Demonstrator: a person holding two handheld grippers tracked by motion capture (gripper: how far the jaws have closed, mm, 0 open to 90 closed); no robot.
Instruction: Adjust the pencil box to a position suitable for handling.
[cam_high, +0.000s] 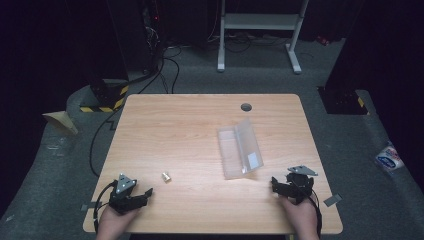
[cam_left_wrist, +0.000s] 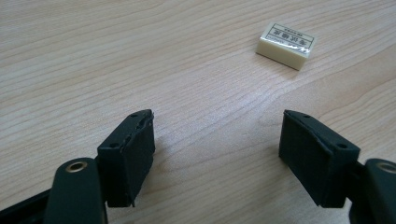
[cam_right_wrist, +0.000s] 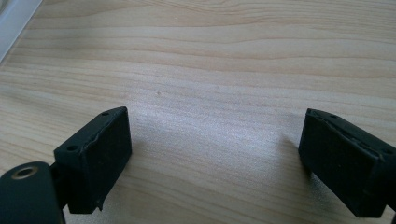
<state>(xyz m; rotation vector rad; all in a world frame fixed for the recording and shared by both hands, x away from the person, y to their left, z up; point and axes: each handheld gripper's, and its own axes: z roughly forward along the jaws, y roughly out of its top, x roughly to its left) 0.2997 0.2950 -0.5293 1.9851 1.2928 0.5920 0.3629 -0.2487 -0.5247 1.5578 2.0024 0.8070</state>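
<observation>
Pale wood-grain worktop (cam_high: 200, 130), high view: I hold the left claw (cam_high: 145, 194) at the near left edge and the right claw (cam_high: 276, 186) at the near right edge, both low over the surface; the eraser (cam_high: 165, 177) lies just ahead and to the right of the left claw, and a clear plastic case (cam_high: 240, 148) lies open nearer the right claw, its long axis running away from me. Left gripper view: the left claw (cam_left_wrist: 217, 140) is released, with bare worktop between its jaws; the eraser (cam_left_wrist: 286, 45), a cream block with a printed label face up, sits ahead and off to the right, its long axis running roughly across the view and slightly tilted. To take it well, I judge I should swing the claw right until the block is centred, turn so the jaws close across its short sides, and descend level before closing. Right gripper view: the right claw (cam_right_wrist: 215, 140) is likewise released and holds nothing; an edge of the plastic case (cam_right_wrist: 14, 21) enters at upper left.
</observation>
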